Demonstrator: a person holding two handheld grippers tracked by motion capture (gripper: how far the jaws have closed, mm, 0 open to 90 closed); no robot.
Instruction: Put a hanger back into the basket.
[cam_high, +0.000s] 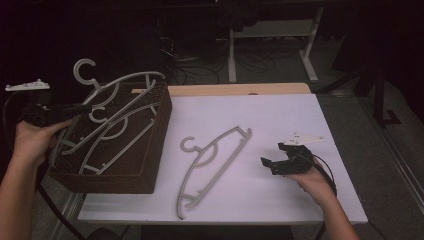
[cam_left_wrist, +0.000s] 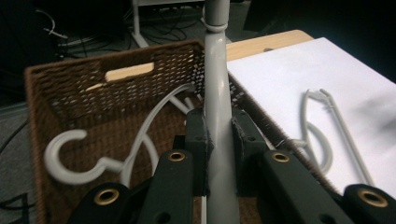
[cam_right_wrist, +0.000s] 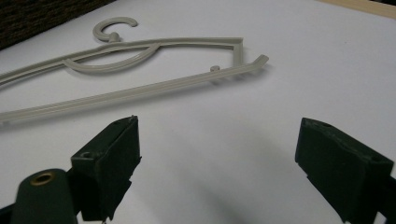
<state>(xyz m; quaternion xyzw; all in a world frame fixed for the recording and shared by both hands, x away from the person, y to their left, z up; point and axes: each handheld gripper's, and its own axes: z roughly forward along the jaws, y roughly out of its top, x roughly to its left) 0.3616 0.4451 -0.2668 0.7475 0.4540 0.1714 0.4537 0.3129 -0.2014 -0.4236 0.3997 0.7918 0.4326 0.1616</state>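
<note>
Leftmost in the high view, the left hand-held gripper (cam_high: 75, 108) is held over the near left side of a brown wicker basket (cam_high: 150, 165), with a person's hand (cam_high: 31, 140) wrapped round its body. Its jaws are clamped on the grey bar of a hanger (cam_high: 117, 82), whose hook rises above the basket's far left corner. In the left gripper view the two black pads (cam_left_wrist: 198, 140) press on either side of that bar (cam_left_wrist: 217, 93), which runs straight up between them. Below it, a second hanger (cam_left_wrist: 70, 158) lies inside the basket, hook toward the left wall.

The basket sits at the left end of a white tabletop (cam_high: 280, 115), hanging a little over its edge.

Just right of the basket, a third hanger (cam_high: 210, 160) lies flat on the tabletop, hook pointing toward the far side and its long bar running toward the near edge. Nothing touches it.

Further right, the right hand-held gripper (cam_high: 270, 162) is held low over the tabletop, pointing left toward that flat hanger and near it. Its jaws stand wide apart with nothing between them; in the right gripper view the two pads (cam_right_wrist: 116, 154) frame bare white surface, with the hanger (cam_right_wrist: 140, 51) lying beyond them
</note>
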